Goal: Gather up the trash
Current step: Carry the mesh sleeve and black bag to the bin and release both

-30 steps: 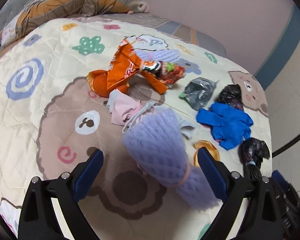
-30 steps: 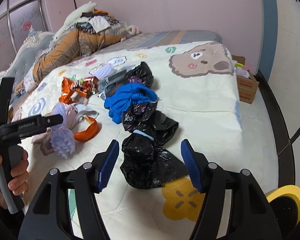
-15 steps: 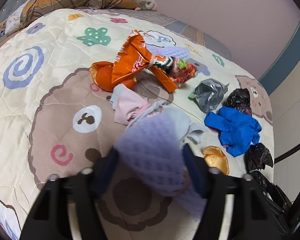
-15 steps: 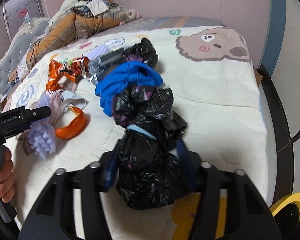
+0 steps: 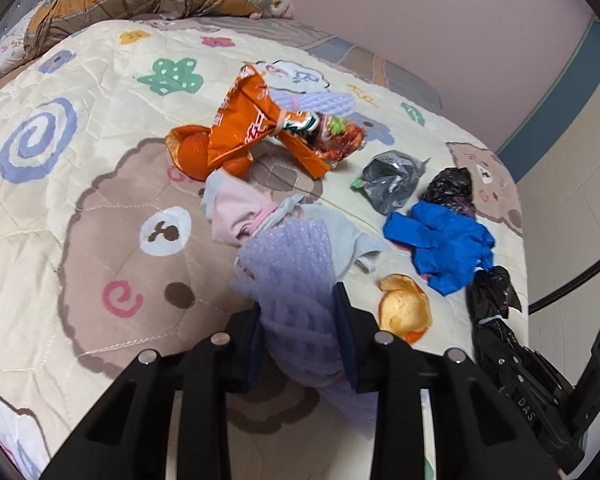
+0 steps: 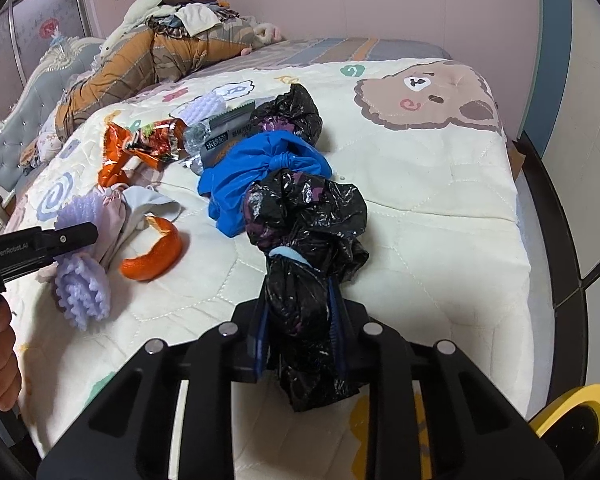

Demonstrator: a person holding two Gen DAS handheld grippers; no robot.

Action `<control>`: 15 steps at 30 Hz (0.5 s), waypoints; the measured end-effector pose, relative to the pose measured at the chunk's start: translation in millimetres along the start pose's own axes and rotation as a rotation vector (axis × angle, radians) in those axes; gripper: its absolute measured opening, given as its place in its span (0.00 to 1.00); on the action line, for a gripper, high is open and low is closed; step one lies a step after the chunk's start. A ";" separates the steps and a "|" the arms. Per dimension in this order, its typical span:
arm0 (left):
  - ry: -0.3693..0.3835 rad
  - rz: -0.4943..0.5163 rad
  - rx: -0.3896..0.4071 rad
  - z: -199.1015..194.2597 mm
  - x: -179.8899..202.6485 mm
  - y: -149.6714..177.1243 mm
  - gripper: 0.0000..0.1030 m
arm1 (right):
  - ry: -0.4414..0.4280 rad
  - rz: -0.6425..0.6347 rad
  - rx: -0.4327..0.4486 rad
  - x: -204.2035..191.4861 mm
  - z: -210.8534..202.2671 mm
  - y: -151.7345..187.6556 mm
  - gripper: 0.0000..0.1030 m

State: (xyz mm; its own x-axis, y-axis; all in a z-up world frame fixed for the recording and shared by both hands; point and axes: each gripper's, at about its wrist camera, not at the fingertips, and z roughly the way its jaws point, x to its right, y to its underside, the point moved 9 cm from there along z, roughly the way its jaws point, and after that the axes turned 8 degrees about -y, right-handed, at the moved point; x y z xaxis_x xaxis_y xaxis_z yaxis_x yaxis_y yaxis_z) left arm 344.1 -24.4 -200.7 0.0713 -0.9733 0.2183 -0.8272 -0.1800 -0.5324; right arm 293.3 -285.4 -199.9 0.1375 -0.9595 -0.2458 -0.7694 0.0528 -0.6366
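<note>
Grasp step: both claws closing on trash on the bed point(image 6: 440, 208).
Left claw point(image 5: 300, 334) pinches the purple foam net point(image 5: 292, 280), right claw point(image 6: 300, 330) the black bag point(image 6: 306, 280); I lift next.

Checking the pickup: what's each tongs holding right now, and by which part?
Left tongs: closing on the purple foam net, near its banded waist. Right tongs: closing on the black plastic bag, on the bundle below its blue band.

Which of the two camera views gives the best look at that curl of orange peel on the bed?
The right wrist view: the orange peel lies in the open on the quilt, showing its whole curl, bright skin and pale inside. In the left wrist view the orange peel shows mostly its pale inside, with its near edge beside the left gripper.
</note>
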 end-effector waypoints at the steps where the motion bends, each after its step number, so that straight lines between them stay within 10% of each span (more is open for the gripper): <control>1: 0.006 0.003 0.007 -4.9 -0.5 0.4 0.28 | -0.004 0.002 0.001 -1.1 -3.0 0.1 0.22; 15: -0.026 0.101 0.134 -60.0 -6.0 3.2 0.28 | -0.035 -0.017 0.070 -28.5 -65.5 1.2 0.22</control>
State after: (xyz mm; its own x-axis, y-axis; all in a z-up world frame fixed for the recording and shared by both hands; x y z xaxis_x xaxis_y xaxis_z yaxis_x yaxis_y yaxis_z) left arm 307.6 -10.6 -154.6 0.0071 -0.9904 0.1382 -0.7491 -0.0968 -0.6554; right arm 247.7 -276.1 -145.8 0.1730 -0.9503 -0.2589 -0.7213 0.0567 -0.6903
